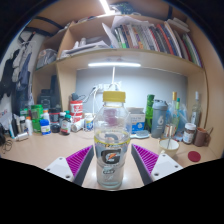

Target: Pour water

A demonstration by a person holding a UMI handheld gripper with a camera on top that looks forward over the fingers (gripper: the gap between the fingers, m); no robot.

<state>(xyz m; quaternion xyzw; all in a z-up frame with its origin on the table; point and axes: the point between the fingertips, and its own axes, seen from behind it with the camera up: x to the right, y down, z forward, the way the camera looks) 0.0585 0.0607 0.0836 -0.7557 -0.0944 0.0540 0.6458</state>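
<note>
Light wood counter (45, 150) under a bookshelf, cluttered along the back: small bottles and jars at one end (45, 122), a red-and-white tub (77, 108), green bottles (150, 112), a lidded jar (189, 133), a white cup (169, 144).

A home study: cluttered desk (40, 150) beneath a bookshelf (150, 40) of books.

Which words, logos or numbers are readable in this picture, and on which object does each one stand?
"G": large logo on the label of the clear bottle with a yellow cap, which stands between the gripper fingers.
The small print under that logo is too blurred to read.
Labels on the bottles and jars on the desk, and the book spines on the shelf, are too small to read.
</note>
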